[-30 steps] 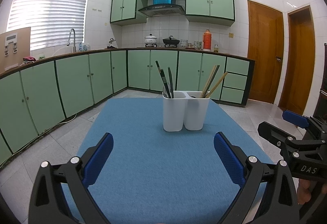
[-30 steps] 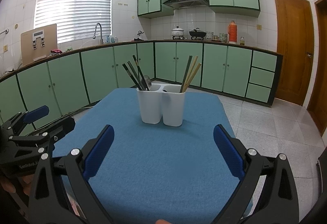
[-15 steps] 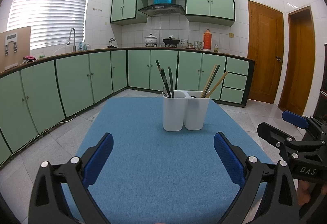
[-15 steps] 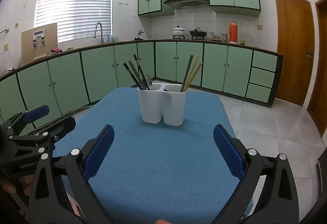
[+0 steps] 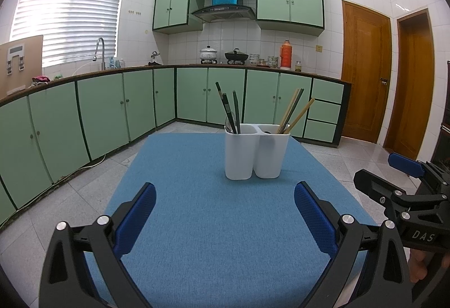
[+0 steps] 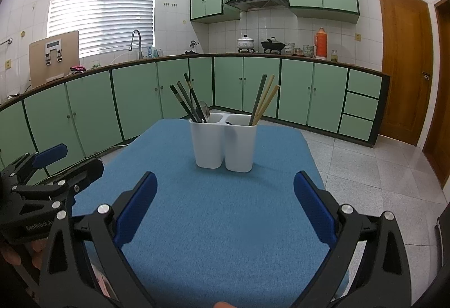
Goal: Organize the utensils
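From the left wrist camera, the left claw (image 5: 225,212) hangs low over the near part of the worktop (image 5: 197,237), which is covered in blue cloth. Its two blue-padded fingers (image 5: 135,220) are spread wide with nothing between them. Straight ahead of the claw, well beyond its fingertips, a white two-compartment utensil holder (image 5: 256,154) stands upright on the cloth. The compartment to the claw's left carries dark chopsticks (image 5: 229,111) leaning left, with a metal spoon (image 5: 228,125) tucked low beside them. The compartment to the right holds pale wooden chopsticks (image 5: 295,116) and one dark stick, all leaning right. Off to the claw's right, beyond the cloth's edge, the right claw (image 5: 405,170) shows from the side, with part of a hand (image 5: 419,265) under it.

From the right wrist camera, the right claw (image 6: 225,209) also sits low over the near cloth of the worktop (image 6: 225,237), its blue fingers (image 6: 315,209) splayed apart and empty. The utensil holder (image 6: 225,146) stands ahead and a touch left of the claw's centre line, apart from both fingertips. Dark chopsticks (image 6: 185,99) fan leftward out of the left compartment next to the spoon (image 6: 204,109); wooden chopsticks (image 6: 265,102) rise from the right one. At the claw's left the left claw (image 6: 47,167) appears side-on, its fingers apart, with fingers of a hand (image 6: 17,251) below.
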